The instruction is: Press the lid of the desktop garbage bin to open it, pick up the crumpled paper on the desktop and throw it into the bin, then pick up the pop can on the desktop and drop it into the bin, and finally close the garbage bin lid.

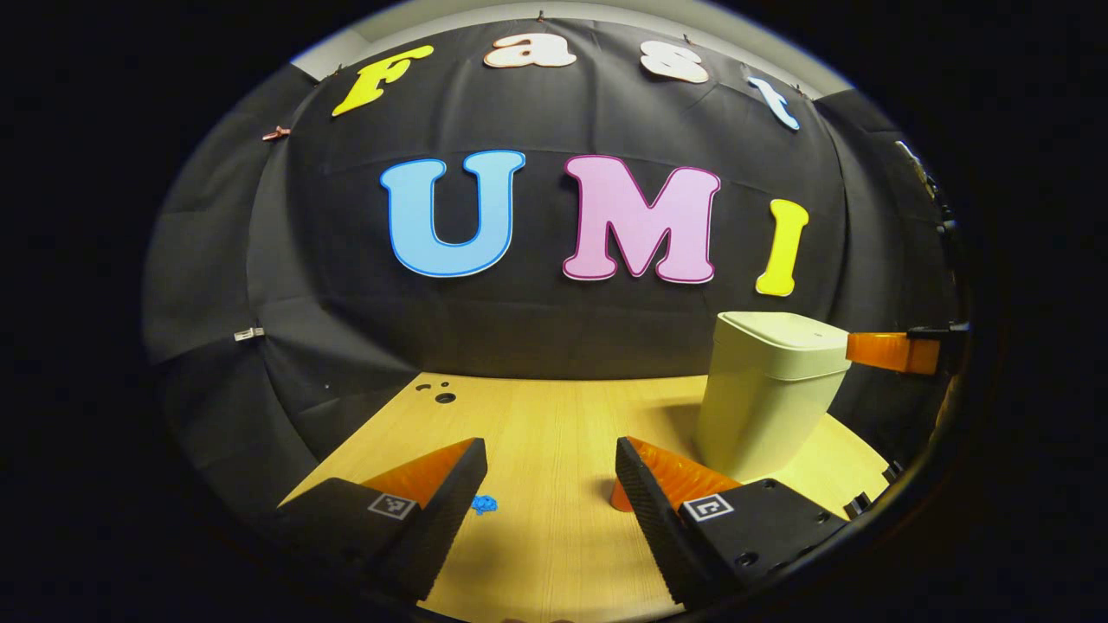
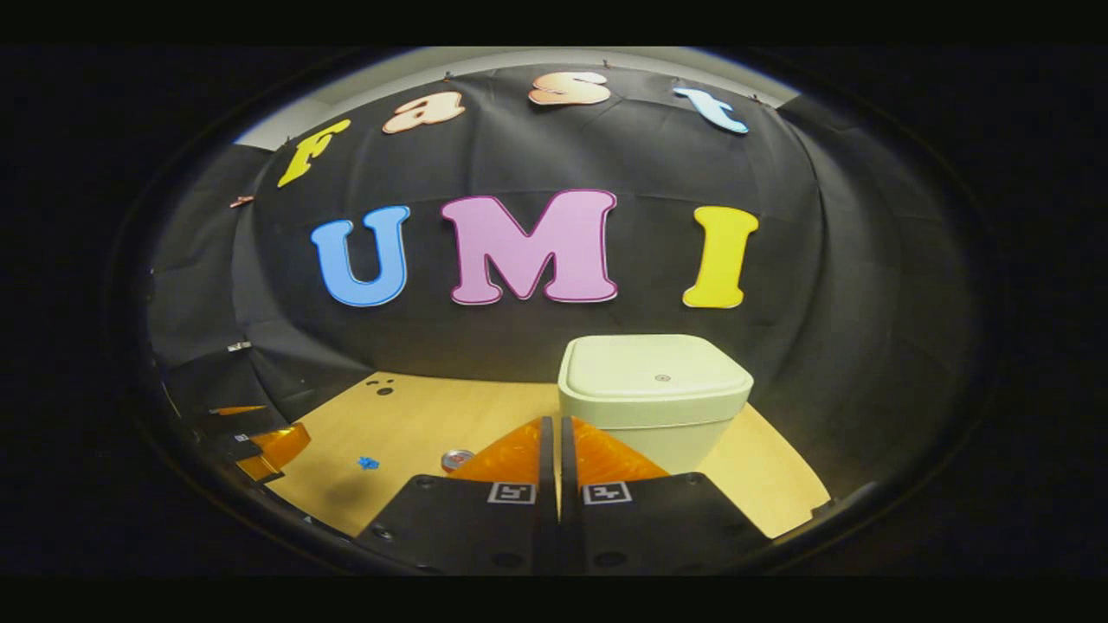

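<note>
We count two grippers, one garbage bin, one pop can, one small blue scrap and one wooden desktop (image 1: 554,519). In the left gripper view, nearest the camera, the left gripper (image 1: 551,472) has its two fingers set well apart over bare desktop, with nothing between them. The blue scrap (image 1: 485,504) lies on the wood just beside the inner edge of one finger; we cannot tell whether it is the crumpled paper. Beyond the other finger stands the garbage bin (image 1: 766,398), upright, lid down. At the far edge of that view the right gripper (image 1: 892,352) shows at lid height, close by the bin's far side; we cannot tell if it touches. In the right gripper view, the right gripper (image 2: 554,433) has its fingers drawn together, a thin slit between them, clamped on nothing. Just past them is the bin (image 2: 655,394), its closed lid (image 2: 655,370) seen from above. This view adds the pop can (image 2: 456,459), its top showing beside the fingers, the blue scrap (image 2: 369,463) apart from the can, and the left gripper (image 2: 268,450) at the desktop's edge.
</note>
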`<state>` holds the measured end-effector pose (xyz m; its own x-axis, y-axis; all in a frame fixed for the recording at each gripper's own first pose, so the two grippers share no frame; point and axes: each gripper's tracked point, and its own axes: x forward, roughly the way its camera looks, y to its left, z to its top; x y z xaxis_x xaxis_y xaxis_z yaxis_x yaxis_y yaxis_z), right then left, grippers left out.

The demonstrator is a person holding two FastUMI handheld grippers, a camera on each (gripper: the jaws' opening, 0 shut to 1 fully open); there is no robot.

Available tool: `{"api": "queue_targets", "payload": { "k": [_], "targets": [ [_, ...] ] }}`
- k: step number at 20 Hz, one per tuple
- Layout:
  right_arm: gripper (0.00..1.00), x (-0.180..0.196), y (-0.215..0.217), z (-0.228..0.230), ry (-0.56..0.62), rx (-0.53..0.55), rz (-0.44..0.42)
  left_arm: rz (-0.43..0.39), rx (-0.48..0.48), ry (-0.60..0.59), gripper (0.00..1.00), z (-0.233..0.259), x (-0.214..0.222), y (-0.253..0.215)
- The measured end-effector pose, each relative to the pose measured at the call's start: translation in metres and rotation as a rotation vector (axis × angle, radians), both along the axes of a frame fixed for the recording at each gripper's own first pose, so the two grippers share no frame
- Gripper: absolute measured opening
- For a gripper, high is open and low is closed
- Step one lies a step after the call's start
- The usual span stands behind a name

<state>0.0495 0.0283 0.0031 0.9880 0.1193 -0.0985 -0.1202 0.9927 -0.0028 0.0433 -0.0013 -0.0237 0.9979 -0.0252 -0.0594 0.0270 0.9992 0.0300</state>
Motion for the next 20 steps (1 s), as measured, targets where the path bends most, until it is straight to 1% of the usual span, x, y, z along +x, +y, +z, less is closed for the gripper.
{"api": "queue_targets", "payload": {
  "k": [1,2,3,4,5,6,7,8,9,10,12,13,14,15,17,20],
  "targets": [
    [0.05,0.003,-0.002,0.004,0.000,0.001,-0.001,0.000,-0.002,0.004,0.96,-0.001,0.001,0.000],
    [0.05,0.009,-0.006,0.006,0.003,0.000,-0.010,0.002,-0.002,0.007,0.96,-0.003,0.002,0.001],
    [0.01,0.013,-0.010,0.008,0.005,0.001,-0.015,0.006,0.000,0.008,0.96,-0.002,0.003,0.001],
    [0.00,0.018,-0.013,0.011,0.002,0.007,-0.014,0.011,0.001,0.010,0.96,-0.004,0.003,0.003],
    [0.05,0.021,-0.015,0.015,-0.004,0.009,-0.018,0.017,0.001,0.011,0.96,-0.004,0.003,0.005],
    [0.01,0.026,-0.020,0.020,-0.011,0.005,-0.027,0.023,0.000,0.011,0.96,-0.005,0.003,0.007],
    [0.00,0.031,-0.025,0.025,-0.021,-0.001,-0.039,0.031,0.000,0.013,0.96,-0.005,0.004,0.009],
    [0.00,0.038,-0.030,0.030,-0.030,-0.004,-0.045,0.039,-0.002,0.015,0.96,-0.006,0.005,0.012],
    [0.05,0.043,-0.035,0.033,-0.035,-0.007,-0.053,0.045,-0.005,0.018,0.96,-0.007,0.006,0.013],
    [0.00,0.050,-0.039,0.035,-0.034,-0.008,-0.057,0.051,-0.008,0.022,0.96,-0.008,0.006,0.016],
    [0.00,0.061,-0.046,0.035,-0.025,-0.003,-0.062,0.069,-0.011,0.024,0.96,-0.009,0.007,0.020],
    [0.05,0.067,-0.050,0.033,-0.018,0.002,-0.066,0.076,-0.013,0.024,0.96,-0.008,0.009,0.021],
    [0.05,0.072,-0.053,0.032,-0.010,0.007,-0.070,0.084,-0.015,0.027,0.96,-0.009,0.008,0.024],
    [0.01,0.077,-0.056,0.030,-0.007,0.005,-0.076,0.090,-0.016,0.029,0.96,-0.010,0.009,0.025],
    [0.00,0.085,-0.063,0.028,-0.003,-0.017,-0.084,0.103,-0.015,0.031,0.96,-0.011,0.010,0.027],
    [0.05,0.096,-0.072,0.027,0.004,-0.031,-0.091,0.119,-0.015,0.037,0.96,-0.012,0.010,0.030]
  ]
}}
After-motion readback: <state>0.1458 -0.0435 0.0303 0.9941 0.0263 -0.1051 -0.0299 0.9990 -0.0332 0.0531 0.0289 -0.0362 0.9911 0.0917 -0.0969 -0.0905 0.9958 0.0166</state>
